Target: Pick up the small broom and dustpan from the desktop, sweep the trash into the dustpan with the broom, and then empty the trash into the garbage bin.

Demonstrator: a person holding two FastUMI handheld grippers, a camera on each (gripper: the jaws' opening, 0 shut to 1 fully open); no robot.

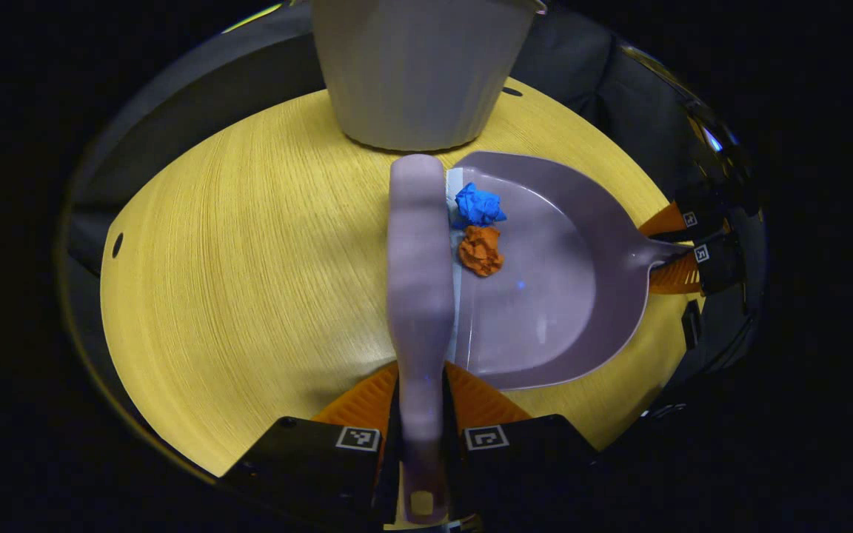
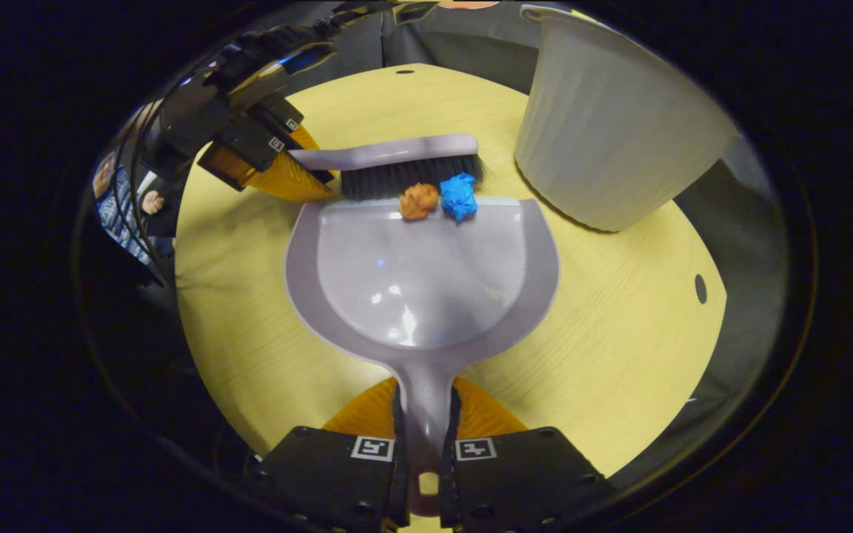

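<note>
Clamped between both fingers of the left tool [image 1: 421,444], the small broom [image 1: 419,281] runs forward along that tool's own line, its pale handle pinched near the end with the hanging hole. In the right gripper view the broom's black bristles [image 2: 410,178] stand on the yellow wooden surface [image 2: 619,355], right at the dustpan's open lip. The right tool [image 2: 426,451] grips the narrow handle of the dustpan [image 2: 419,281] the same way, both fingers pressing on it, and the pan lies flat on the surface with its mouth facing the broom.

Two bits of crumpled paper trash sit just at the lip, between bristles and pan: a blue wad [image 1: 478,205] and an orange wad [image 1: 480,250], touching each other. From the left gripper view both rest on the near edge of the pan's floor, beside the broom head.

Beyond the broom's tip stands the garbage bin [image 1: 419,74], a pale ribbed tub, upright on the surface and close to the dustpan's far corner. At the left edge of the right gripper view, part of a person [image 2: 119,203] shows, small and blurred.
</note>
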